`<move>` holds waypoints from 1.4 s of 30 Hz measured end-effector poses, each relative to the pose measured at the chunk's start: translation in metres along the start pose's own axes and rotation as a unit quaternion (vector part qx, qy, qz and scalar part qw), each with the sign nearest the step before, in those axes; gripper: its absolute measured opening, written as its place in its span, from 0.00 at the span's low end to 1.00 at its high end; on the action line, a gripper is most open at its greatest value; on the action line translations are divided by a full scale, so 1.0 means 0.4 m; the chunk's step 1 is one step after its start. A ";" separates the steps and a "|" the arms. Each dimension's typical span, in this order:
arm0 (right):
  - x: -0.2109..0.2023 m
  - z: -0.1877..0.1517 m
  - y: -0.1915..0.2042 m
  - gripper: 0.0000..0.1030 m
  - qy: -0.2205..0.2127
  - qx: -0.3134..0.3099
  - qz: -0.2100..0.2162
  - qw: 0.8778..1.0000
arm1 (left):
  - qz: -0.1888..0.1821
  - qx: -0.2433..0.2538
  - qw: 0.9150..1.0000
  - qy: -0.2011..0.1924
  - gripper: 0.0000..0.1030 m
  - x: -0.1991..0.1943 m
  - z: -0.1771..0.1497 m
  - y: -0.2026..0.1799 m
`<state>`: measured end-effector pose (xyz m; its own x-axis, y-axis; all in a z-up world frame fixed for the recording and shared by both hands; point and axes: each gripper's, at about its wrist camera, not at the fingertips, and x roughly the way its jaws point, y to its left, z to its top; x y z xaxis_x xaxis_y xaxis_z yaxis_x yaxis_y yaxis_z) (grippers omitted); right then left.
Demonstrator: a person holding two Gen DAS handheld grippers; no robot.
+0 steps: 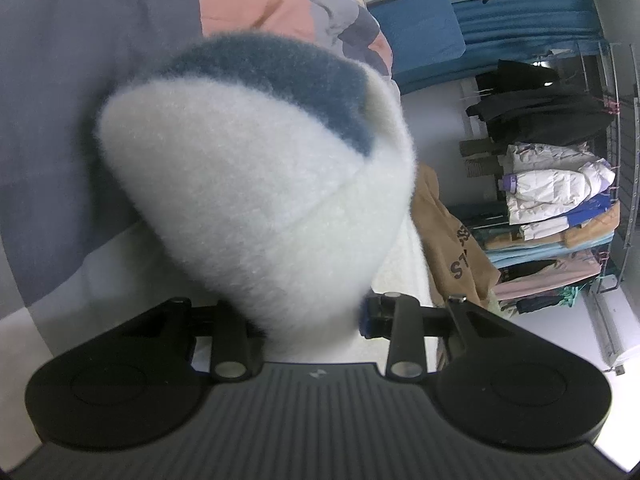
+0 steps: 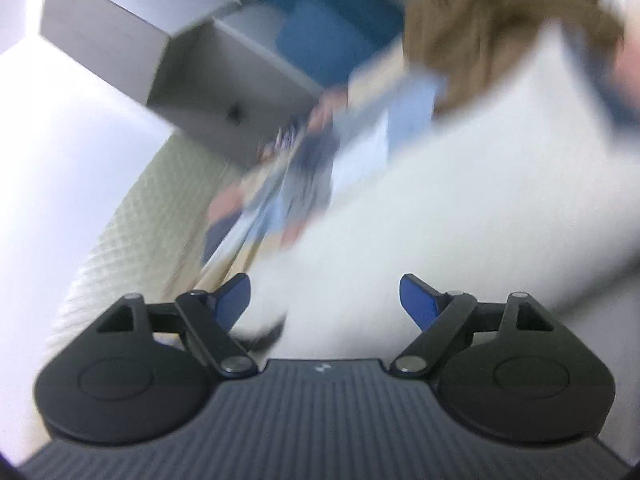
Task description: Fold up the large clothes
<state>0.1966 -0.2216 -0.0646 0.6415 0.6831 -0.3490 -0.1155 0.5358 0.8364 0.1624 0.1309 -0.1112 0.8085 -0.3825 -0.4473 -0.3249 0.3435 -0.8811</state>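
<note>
1. Fluffy white-and-blue garment is bunching right in front of the left claw, hiding its fingertips; the claw is clamping it.
2. Right claw is standing apart, holding nothing; everything ahead is blurring.
3. Brown cloth right of the left claw is showing letters "ST", partly cut off.

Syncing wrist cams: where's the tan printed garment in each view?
Left wrist: tan garment right of centre, behind the fluffy white-and-blue garment in the left gripper.
Right wrist: tan garment top right, blurred, beyond the open right gripper.
Shared landmark: blue cushion.
</note>
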 end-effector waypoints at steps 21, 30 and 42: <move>-0.015 0.017 -0.260 0.83 -0.120 0.275 -0.063 0.952 | -0.029 -0.065 0.997 0.001 0.53 0.029 0.003 0.062; 0.056 0.035 -0.275 0.77 -0.091 0.243 -0.056 0.964 | -0.019 -0.026 0.999 -0.012 0.45 0.036 0.013 0.029; -0.045 0.095 -0.149 0.34 -0.082 0.106 -0.054 0.989 | -0.056 0.039 0.998 -0.017 0.36 -0.034 0.015 -0.051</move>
<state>0.2207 -0.2847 -0.0923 0.7580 0.5282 -0.3827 0.1113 0.4733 0.8738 0.1610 0.1341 -0.0861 0.8538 -0.3941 -0.3400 -0.1934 0.3662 -0.9102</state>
